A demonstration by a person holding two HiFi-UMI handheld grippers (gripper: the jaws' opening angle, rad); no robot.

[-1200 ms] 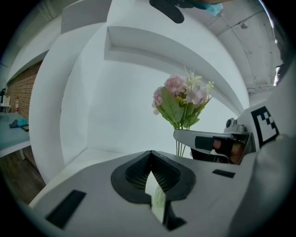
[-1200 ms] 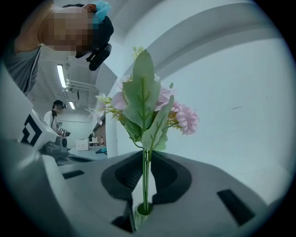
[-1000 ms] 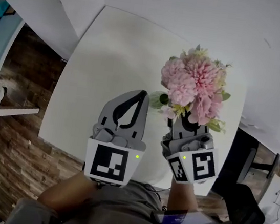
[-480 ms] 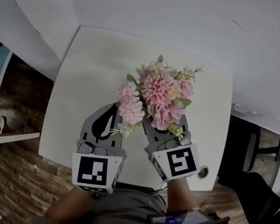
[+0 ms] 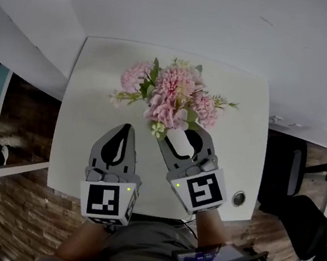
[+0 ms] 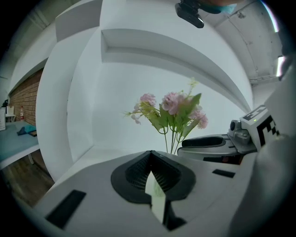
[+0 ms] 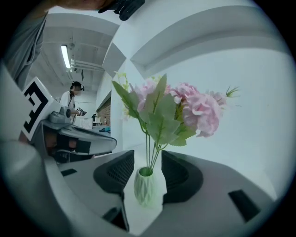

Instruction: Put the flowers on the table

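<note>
A bunch of pink flowers (image 5: 168, 94) with green leaves stands in a small pale green faceted vase (image 7: 147, 185) on the white table (image 5: 97, 87). My right gripper (image 5: 182, 137) reaches under the blooms; its jaws are opening, with the vase upright between them and a gap on each side. The left gripper (image 5: 126, 126) hovers just left of it over the table, shut with nothing in it. In the left gripper view the flowers (image 6: 171, 109) rise ahead and the right gripper (image 6: 208, 141) lies at the right.
A round grommet (image 5: 238, 198) sits near the table's front right corner. A black chair (image 5: 287, 192) stands right of the table. White walls close in behind and to the left. Brick-pattern floor (image 5: 23, 137) shows at the left. A person (image 7: 74, 99) stands far off.
The flowers came down from up at the right to stand on the table's middle. My right gripper's jaws have spread apart from the vase. The left gripper shifted slightly left.
</note>
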